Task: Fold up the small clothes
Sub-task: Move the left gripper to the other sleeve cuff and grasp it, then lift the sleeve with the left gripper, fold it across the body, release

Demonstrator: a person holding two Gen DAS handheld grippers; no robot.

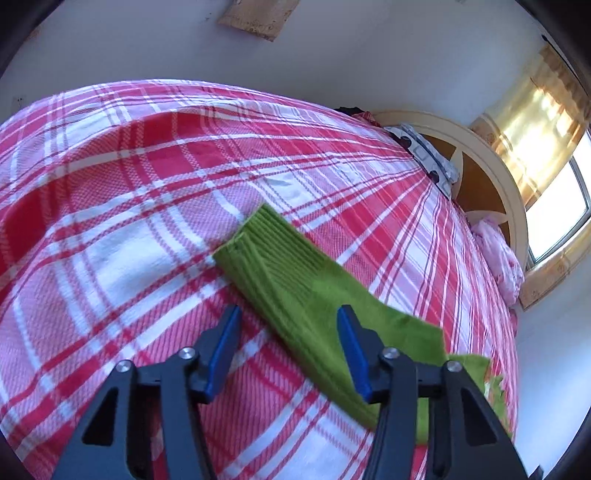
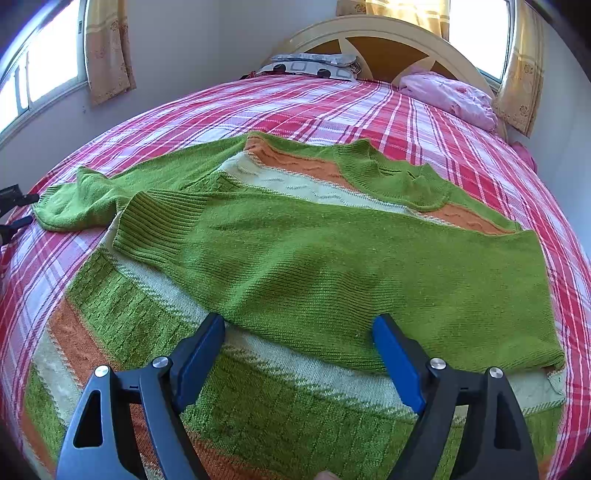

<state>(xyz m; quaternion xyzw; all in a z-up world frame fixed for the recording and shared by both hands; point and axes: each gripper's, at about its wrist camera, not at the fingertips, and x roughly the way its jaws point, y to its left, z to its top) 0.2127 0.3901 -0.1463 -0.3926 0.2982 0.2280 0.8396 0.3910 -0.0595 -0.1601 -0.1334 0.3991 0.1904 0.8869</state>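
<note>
Nearest in the right wrist view, the right hand-held gripper [image 2: 299,354] hangs with its blue fingers spread wide, nothing between them, poised over the green, orange and cream striped knitted sweater [image 2: 236,398] lying flat on the bed. Just past the fingertips, one plain green knitted sleeve [image 2: 332,266] lies folded across the sweater's body, its ribbed cuff pointing left. Risk number one: that sleeve sits loose on top, so a grab at the hem below could drag it off line and spoil the fold.

Over in the left wrist view, the left hand-held gripper [image 1: 288,350] is also parted and empty, hovering above the other green knitted sleeve [image 1: 291,277], which stretches out over the red, pink and white checked bedspread [image 1: 110,221]. This one looks not yet folded in, by my reading. The right finger hangs over the fabric, the left over bare bedspread. If it closes there, it may pinch a single layer or catch the bedspread along with the knit, and the lift would tug the whole sweater askew.

Farther off, the same sleeve shows bunched at the sweater's left side [image 2: 74,199], so it could go over rumpled.

At the far end, a patterned grey pillow [image 2: 314,66] and crumpled pink cloth [image 2: 450,96] lie against the cream wooden headboard [image 2: 369,29], well apart from the work.
</note>
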